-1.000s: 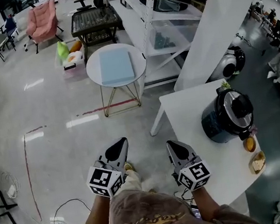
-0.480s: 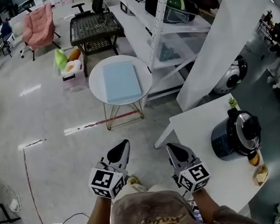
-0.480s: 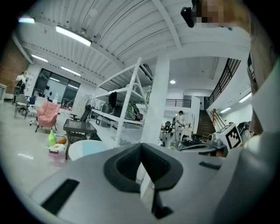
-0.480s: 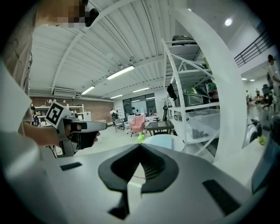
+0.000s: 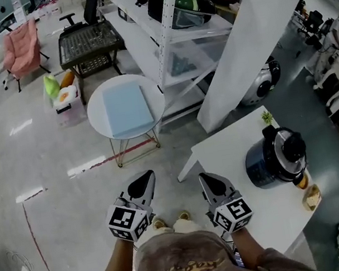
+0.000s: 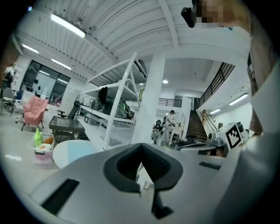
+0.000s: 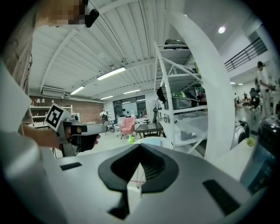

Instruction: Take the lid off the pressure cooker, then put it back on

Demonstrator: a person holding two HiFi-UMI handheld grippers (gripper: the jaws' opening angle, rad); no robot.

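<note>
A dark pressure cooker [image 5: 275,156] stands on a white table [image 5: 234,147] at the right of the head view, its shiny lid [image 5: 287,147] with a black knob and handle on top. The cooker's edge [image 7: 267,144] also shows at the far right of the right gripper view. My left gripper [image 5: 147,178] and right gripper [image 5: 206,177] are both shut and empty, held side by side in front of the body. The right one hangs near the table's near corner, well short of the cooker. The left one hangs over the floor.
A round white side table [image 5: 125,106] with a blue pad stands ahead. White shelving [image 5: 166,31] with appliances and a slanted white column [image 5: 250,44] rise behind the white table. Small food items [image 5: 309,193] lie beside the cooker. A pink chair [image 5: 21,50] is far back.
The whole view has shifted: the white table and cooker now lie closer and more to the left in the head view. Both grippers stay shut and side by side.
</note>
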